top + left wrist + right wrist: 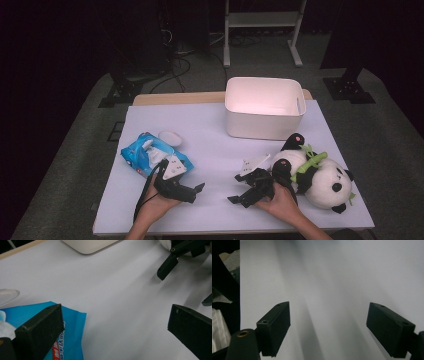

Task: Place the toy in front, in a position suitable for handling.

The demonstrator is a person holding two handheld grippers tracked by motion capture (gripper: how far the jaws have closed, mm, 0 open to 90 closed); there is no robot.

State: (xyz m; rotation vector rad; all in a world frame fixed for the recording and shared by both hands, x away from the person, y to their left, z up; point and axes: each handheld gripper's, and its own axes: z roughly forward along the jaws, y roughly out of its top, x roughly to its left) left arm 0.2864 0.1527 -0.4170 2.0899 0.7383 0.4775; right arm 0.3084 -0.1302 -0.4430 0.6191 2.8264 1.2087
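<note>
A blue wet-wipe pack (pixel 148 154) lies on the left of the pale sheet, with a tuft of tissue showing at its opening. A panda plush (pixel 320 176) holding a green bamboo sprig lies on its side at the right. My left gripper (pixel 196 192) rests low on the sheet just right of the pack, held in a hand, open with nothing between its jaws. In the left gripper view (pixel 115 327) the pack's corner (pixel 72 332) lies beside the left jaw. My right gripper (pixel 236 189) sits just left of the panda, open and empty; in the right gripper view (pixel 329 327) its jaws frame bare sheet.
A white plastic bin (pixel 264 107) stands at the back of the table, right of centre, its corner (pixel 87 245) also in the left gripper view. A small white oval lid (pixel 171 136) lies behind the pack. The table's front edge (pixel 225 231) runs close below both hands.
</note>
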